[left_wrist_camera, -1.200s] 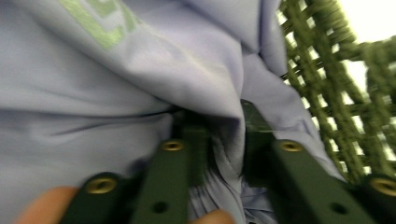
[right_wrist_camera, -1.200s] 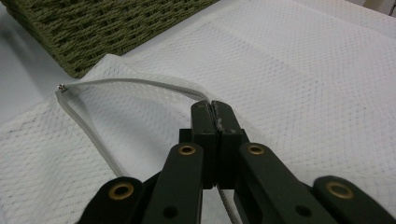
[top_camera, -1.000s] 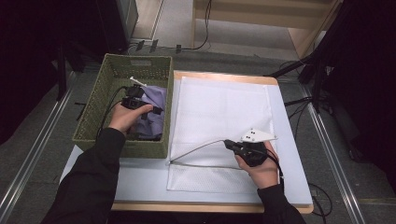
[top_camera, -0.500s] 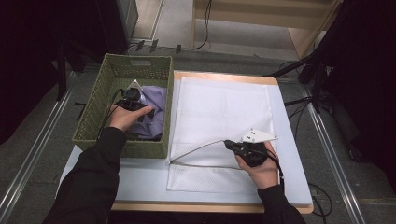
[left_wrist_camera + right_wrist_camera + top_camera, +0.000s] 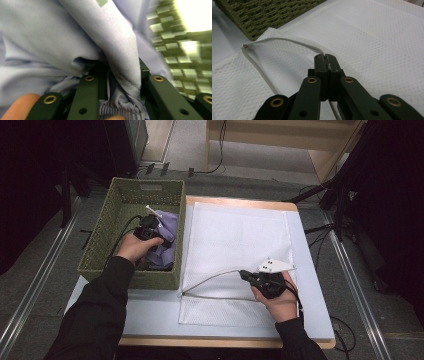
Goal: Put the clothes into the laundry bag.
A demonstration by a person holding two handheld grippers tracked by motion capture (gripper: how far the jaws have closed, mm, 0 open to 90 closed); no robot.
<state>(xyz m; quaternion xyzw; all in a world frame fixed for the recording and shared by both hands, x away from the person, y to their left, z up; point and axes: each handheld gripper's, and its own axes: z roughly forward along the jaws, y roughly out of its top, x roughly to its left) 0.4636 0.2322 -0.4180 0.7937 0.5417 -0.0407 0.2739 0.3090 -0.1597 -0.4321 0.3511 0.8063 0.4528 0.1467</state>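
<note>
Left tool's pads buried in lilac cloth; basket weave blurred

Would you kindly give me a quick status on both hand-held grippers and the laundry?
Left hand-held gripper in basket, just closed on purple garment. Right hand-held gripper shut on mesh bag opening edge. Nothing in the way.

Even overhead light falls on the bench while the surroundings sink into darkness; beyond the left hand-held gripper, the basket blurs under blown-out glare, the cloth soft-focused.
</note>
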